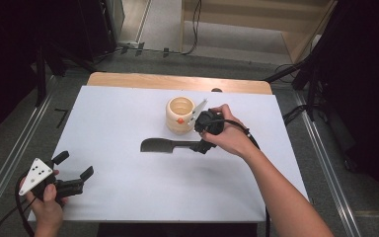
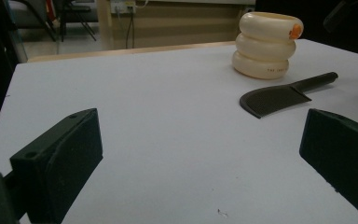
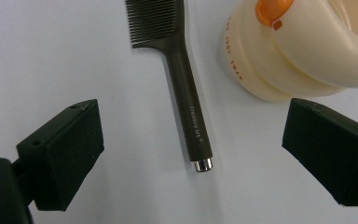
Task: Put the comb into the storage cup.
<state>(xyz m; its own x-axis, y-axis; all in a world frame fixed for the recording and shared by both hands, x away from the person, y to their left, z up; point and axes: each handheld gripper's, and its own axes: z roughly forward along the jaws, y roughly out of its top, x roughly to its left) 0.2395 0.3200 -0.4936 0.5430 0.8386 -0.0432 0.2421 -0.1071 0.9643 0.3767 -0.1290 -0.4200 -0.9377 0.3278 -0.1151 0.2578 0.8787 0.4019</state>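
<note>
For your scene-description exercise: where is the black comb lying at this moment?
In the high view the black comb lies flat near the middle of the white table, just in front of the cream ringed holder, its handle pointing toward the open right tongs.

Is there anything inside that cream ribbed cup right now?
From the high view the cream cup looks empty: its inner wall shows bare. The very bottom is shaded, so something small and flat there can't be ruled out. The comb lies on the table beside it.

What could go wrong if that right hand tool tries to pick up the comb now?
The comb lies flat on the table, so the open right gripper may slip off its thin handle. The cream cup stands close beside the handle, so one side of the gripper could bump it.
</note>
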